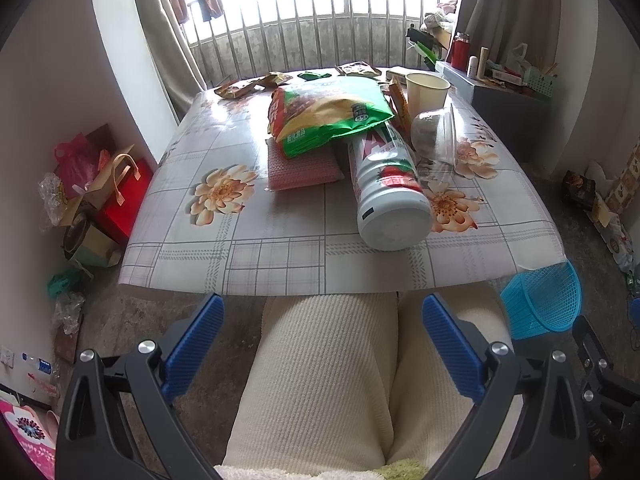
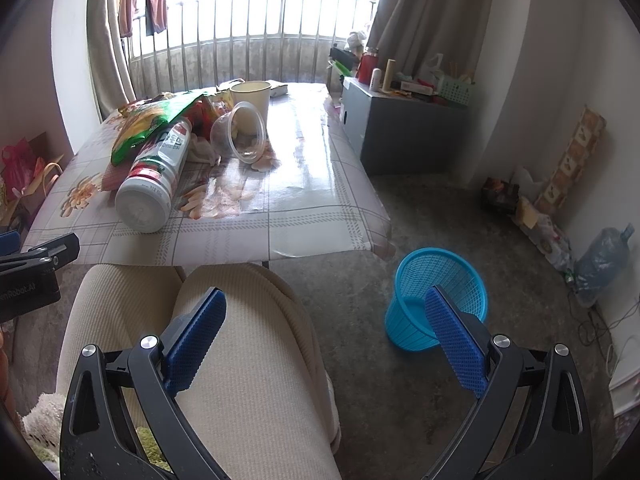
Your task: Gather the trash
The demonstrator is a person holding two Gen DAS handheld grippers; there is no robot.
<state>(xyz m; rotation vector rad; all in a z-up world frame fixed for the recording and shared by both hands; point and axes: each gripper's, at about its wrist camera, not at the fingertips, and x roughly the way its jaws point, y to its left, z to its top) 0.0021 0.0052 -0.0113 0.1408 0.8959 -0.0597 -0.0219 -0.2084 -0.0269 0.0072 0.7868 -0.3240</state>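
— What are your fingers doing?

— My left gripper point(image 1: 322, 312) is spread wide and holds nothing; it hangs over my lap, short of the table point(image 1: 280, 248); my right gripper point(image 2: 324, 308) is spread just as wide, also bare, with its right-hand pad in front of the blue basket point(image 2: 448, 272) on the floor.

— And the trash?

— All on the table; a white bottle point(image 1: 390, 192) lies on its side, base toward me; a green snack bag point(image 1: 332, 116) rests across its far end and over a pink sponge cloth point(image 1: 302, 166); a clear plastic cup point(image 1: 436, 136) lies tipped just right of the bottle; a paper cup point(image 1: 426, 90) stands upright behind it; smaller wrappers point(image 1: 250, 84) sit along the far edge.

— The basket?

— On the floor right of the table, tilted, well apart from the trash.
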